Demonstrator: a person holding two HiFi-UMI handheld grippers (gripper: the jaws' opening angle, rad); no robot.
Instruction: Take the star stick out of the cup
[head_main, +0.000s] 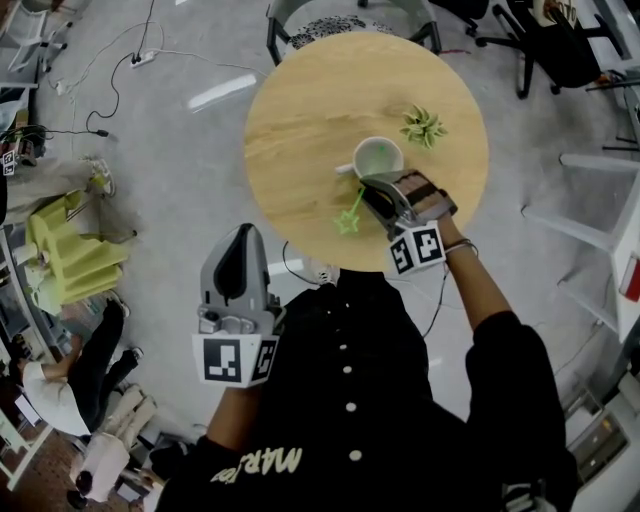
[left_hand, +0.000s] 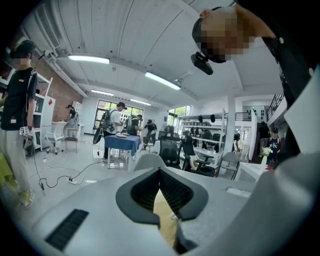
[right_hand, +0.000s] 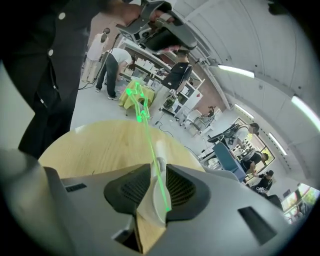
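A white cup (head_main: 379, 156) stands right of centre on the round wooden table (head_main: 300, 110). The green star stick (head_main: 351, 212) leans out over the cup's near rim, its star end hanging low over the table. My right gripper (head_main: 378, 186) is at that rim. In the right gripper view the stick (right_hand: 145, 127) runs between the jaws (right_hand: 158, 169) along the right pad; a narrow gap is left on the other side, where the cup's white rim (right_hand: 159, 150) shows. My left gripper (head_main: 242, 235) is held off the table near my body, its jaws (left_hand: 160, 172) together and empty.
A green spiky ornament (head_main: 424, 126) lies on the table behind and right of the cup. Office chairs (head_main: 545, 45) stand past the far edge. On the floor to the left are a yellow-green object (head_main: 70, 255) and cables (head_main: 110, 60). People stand at the lower left.
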